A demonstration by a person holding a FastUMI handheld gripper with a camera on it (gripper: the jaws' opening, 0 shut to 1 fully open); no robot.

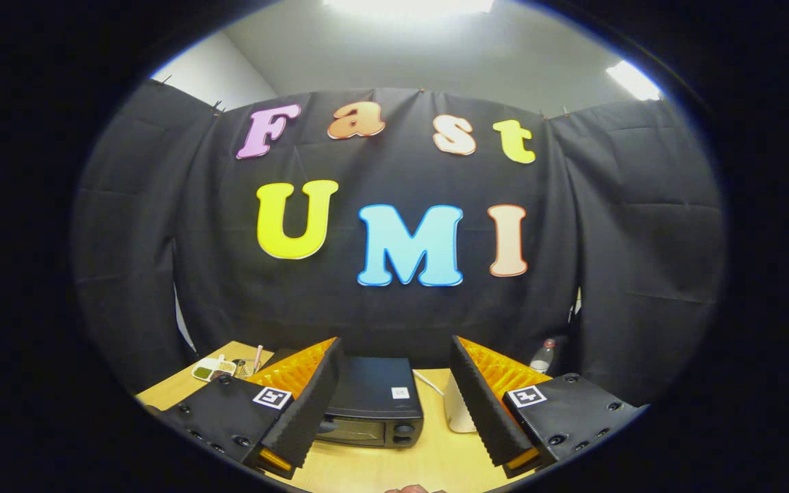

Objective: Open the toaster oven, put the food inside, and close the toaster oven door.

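Tool spread wide, gripping nothing. One toaster oven on the surface, between and just beyond the fingers, door shut. One bottle behind right finger. One white object beside oven.

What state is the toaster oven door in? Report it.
Shut: the toaster oven door sits flush with its front; the tongs are open above it, holding nothing.
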